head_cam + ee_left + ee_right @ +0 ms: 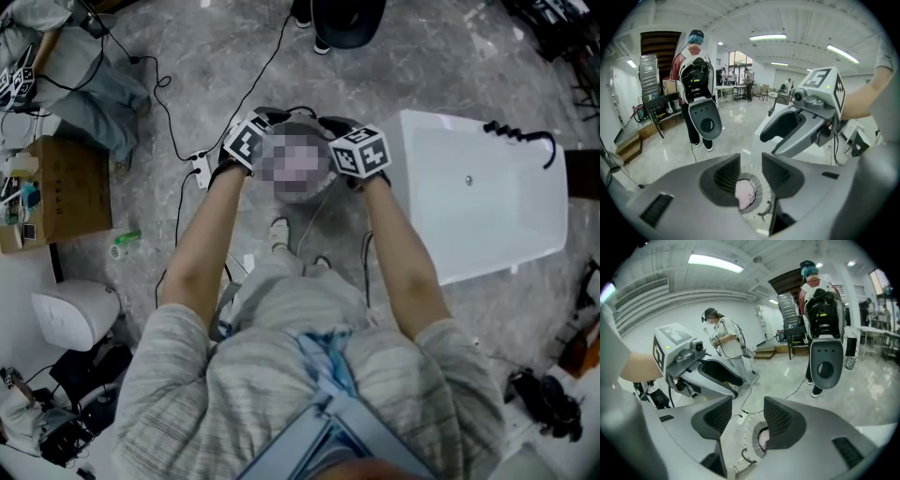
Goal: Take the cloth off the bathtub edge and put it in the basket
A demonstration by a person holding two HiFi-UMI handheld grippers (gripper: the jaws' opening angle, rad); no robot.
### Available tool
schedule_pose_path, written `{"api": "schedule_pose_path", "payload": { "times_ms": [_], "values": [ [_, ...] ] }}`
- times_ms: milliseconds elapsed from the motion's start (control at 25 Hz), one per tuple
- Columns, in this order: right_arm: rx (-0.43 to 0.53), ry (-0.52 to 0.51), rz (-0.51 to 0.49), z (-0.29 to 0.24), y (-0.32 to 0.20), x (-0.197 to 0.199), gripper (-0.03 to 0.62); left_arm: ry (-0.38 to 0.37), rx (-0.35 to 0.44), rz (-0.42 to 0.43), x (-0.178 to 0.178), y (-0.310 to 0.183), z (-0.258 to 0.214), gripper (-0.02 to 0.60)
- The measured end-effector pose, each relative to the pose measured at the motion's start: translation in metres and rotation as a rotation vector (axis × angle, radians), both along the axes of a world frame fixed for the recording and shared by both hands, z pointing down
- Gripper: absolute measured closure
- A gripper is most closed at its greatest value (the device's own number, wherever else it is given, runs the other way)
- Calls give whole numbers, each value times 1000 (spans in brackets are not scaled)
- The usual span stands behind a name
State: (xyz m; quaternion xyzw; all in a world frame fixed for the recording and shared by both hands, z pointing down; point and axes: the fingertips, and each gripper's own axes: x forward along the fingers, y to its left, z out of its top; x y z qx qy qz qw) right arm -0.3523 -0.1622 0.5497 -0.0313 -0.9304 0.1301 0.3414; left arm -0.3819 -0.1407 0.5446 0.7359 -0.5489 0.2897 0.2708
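My left gripper (pixel 751 164) and right gripper (pixel 747 411) hung side by side, jaws apart and empty, and the pink cloth (pixel 744 193) lay straight below their tips inside the basket (pixel 759 190), equally near each, bathtub (pixel 487 187) well off right.

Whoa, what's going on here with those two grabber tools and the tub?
A person holds a tool in each hand above a round basket on the floor, next to a white bathtub. The pink cloth lies inside the basket, and none shows on the tub's edge. The left gripper and the right gripper both have their jaws apart with nothing between them, so the job looks done.
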Motion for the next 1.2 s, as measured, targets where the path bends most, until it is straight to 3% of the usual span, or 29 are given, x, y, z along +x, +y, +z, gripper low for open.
{"api": "schedule_pose_path", "payload": {
  "times_ms": [280,840,920,1000,1040,1200],
  "values": [
    [-109,-181,33,-51,7,9,388,96,152,-44,11,3,-53,440],
    [41,-434,-94,-141,47,52,395,91,381,42,57,34,-136,440],
    [57,-461,-93,-150,51,59,480,102,417,40,65,36,-145,440],
    [78,-490,-93,-161,56,65,517,100,459,44,72,38,-156,442],
    [89,-503,-90,-166,59,67,579,95,478,53,77,40,-161,443],
    [115,-534,-66,-181,63,75,589,56,532,81,96,45,-175,531]
  ]
}}
